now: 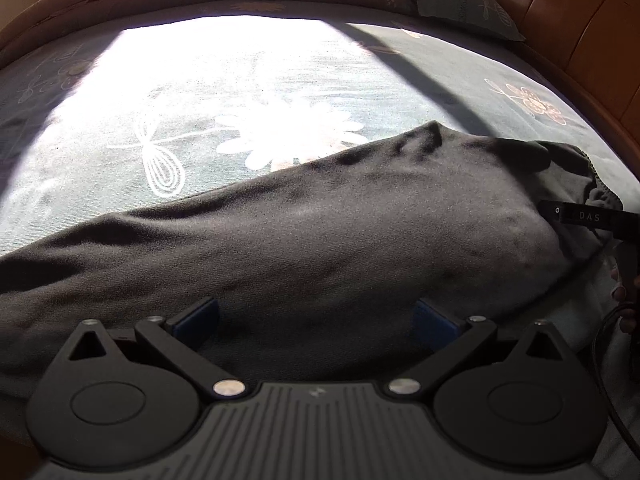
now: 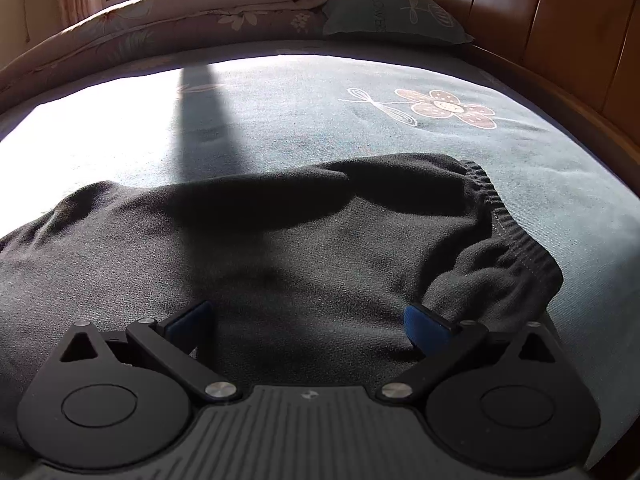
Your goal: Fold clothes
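Dark grey trousers (image 1: 320,240) lie flat across the bed, running left to right. Their elastic waistband (image 2: 508,216) is at the right end in the right wrist view. My left gripper (image 1: 316,320) hovers open just over the near part of the cloth, with nothing between its blue pads (image 1: 198,320). My right gripper (image 2: 308,324) is open too, low over the cloth near the waist; its right pad (image 2: 424,328) touches a fold below the waistband. The right gripper's black body (image 1: 588,220) and a hand (image 1: 624,300) show at the right edge of the left wrist view.
The bed is covered by a teal sheet with flower prints (image 2: 448,110), bright with sunlight at the left (image 1: 224,64). A rolled quilt (image 2: 200,12) and a pillow (image 2: 392,12) lie at the far side. A wooden headboard (image 2: 540,32) runs along the right.
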{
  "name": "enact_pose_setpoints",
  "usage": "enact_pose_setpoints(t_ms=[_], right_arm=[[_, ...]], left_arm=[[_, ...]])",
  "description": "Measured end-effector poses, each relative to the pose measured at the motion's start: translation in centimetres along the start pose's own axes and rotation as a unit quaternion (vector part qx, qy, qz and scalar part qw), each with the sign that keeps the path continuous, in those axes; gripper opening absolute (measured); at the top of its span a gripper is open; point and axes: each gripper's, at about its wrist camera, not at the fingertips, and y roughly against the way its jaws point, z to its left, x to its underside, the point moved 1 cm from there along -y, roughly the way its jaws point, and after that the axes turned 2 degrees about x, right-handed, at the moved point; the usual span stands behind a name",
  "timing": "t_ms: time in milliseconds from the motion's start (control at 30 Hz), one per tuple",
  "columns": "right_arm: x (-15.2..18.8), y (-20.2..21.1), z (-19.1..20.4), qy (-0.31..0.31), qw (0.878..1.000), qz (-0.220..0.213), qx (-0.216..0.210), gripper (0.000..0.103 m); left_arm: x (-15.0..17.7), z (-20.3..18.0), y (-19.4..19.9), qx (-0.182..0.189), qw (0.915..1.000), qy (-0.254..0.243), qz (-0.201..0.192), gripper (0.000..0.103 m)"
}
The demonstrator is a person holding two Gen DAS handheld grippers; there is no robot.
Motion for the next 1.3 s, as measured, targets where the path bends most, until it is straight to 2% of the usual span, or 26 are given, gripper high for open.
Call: enact_pose_setpoints(t_ms=[67,167,267,367,567,667,733,800,867,1000,1067,1267,1300], right_arm=[[-0.2,0.6,-0.3,-0.016,0.999,-0.016,-0.023,0.103],[-0.2,1.9,0.0,-0.023,0.996,-0.046,-0.073,0.103],[0.2,3.1,1.3,0.001,0.993,-0.067,-0.100,0.103],[1.0,4.3,3.4,0.025,0.989,-0.073,-0.127,0.103],[3.2,6.3,8.8,0.074,0.972,-0.068,-0.213,0.103],[4.6,5.5,11.4,0.121,0.970,-0.035,-0.206,0.103],[5.6,5.7,12.5,0.156,0.970,-0.050,-0.179,0.103],[6.1,5.9,13.1,0.175,0.969,-0.056,-0.164,0.103],[6.1,5.9,12.9,0.165,0.971,-0.055,-0.164,0.103],[6.1,5.8,12.6,0.163,0.971,-0.060,-0.162,0.103],[6.2,5.7,12.6,0.162,0.972,-0.062,-0.160,0.103],[6.1,5.7,12.8,0.161,0.973,-0.062,-0.156,0.103],[6.1,5.6,12.8,0.160,0.973,-0.062,-0.156,0.103]], left_arm=[[0.3,1.3,-0.2,-0.009,0.9999,0.001,0.015,0.102],[0.8,3.6,0.5,-0.013,0.9997,0.012,0.017,0.102],[1.0,6.5,2.5,-0.003,0.9993,0.032,-0.019,0.102],[1.5,9.8,3.3,0.004,0.9975,0.060,-0.035,0.102],[3.5,15.1,2.9,0.012,0.9938,0.105,-0.035,0.102],[4.9,18.2,4.2,0.013,0.9892,0.135,-0.056,0.102],[6.0,20.3,5.5,0.011,0.9843,0.158,-0.077,0.102],[7.4,23.0,6.3,0.002,0.9768,0.196,-0.086,0.102],[8.8,25.7,7.1,0.003,0.9657,0.240,-0.099,0.102],[10.5,29.3,10.2,0.031,0.9321,0.326,-0.156,0.102],[11.2,30.5,11.2,0.060,0.9161,0.356,-0.175,0.102],[13.3,32.2,10.3,0.136,0.8729,0.437,-0.169,0.102],[13.5,32.3,9.8,0.141,0.8689,0.445,-0.166,0.102]])
